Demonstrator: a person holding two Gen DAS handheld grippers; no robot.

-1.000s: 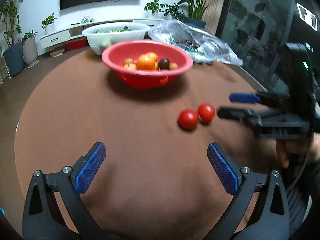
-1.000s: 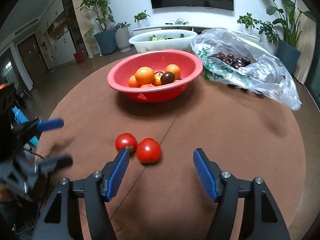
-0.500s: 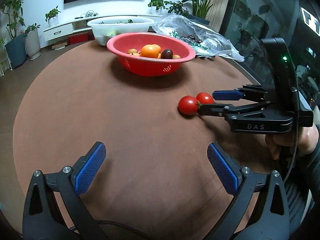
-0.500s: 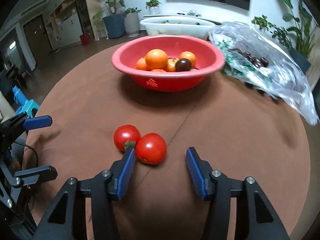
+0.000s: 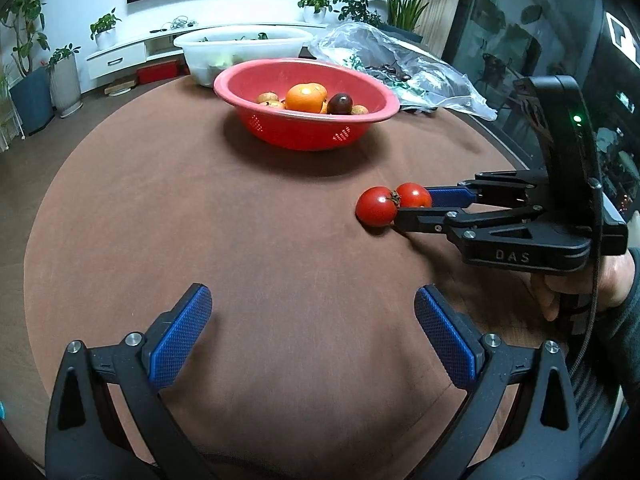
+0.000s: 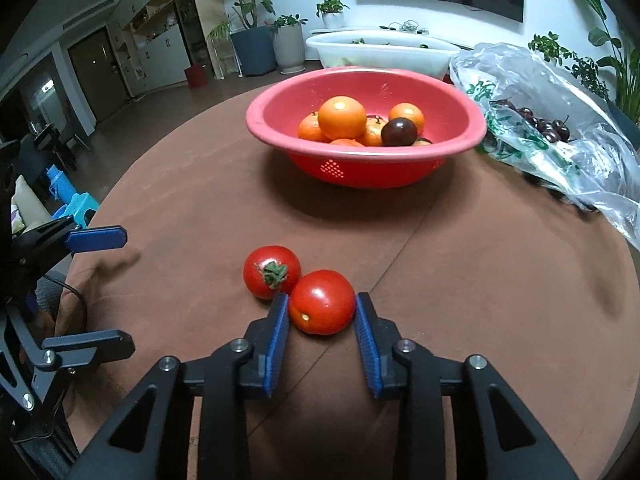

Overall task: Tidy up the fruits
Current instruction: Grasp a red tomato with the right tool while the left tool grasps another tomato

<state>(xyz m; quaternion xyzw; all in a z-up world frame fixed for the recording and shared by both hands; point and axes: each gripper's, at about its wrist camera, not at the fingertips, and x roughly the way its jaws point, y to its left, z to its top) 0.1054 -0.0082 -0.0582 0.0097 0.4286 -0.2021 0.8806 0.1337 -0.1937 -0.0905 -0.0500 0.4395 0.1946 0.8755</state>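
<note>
Two red tomatoes lie touching on the brown round table. My right gripper is shut on the nearer tomato, which still rests on the table; it also shows in the left wrist view. The other tomato, with a green stem, lies just left of my left pad; in the left wrist view it is the nearer one. My left gripper is open and empty over the table's near side. A red bowl of oranges and a dark fruit stands behind.
A clear plastic bag of dark cherries lies right of the bowl. A white tub with greens stands at the table's far edge. Potted plants and a TV unit line the far wall.
My right gripper moved forward to the tomatoes and closed its jaws around the nearer one. My left gripper stayed open, roughly in place.
</note>
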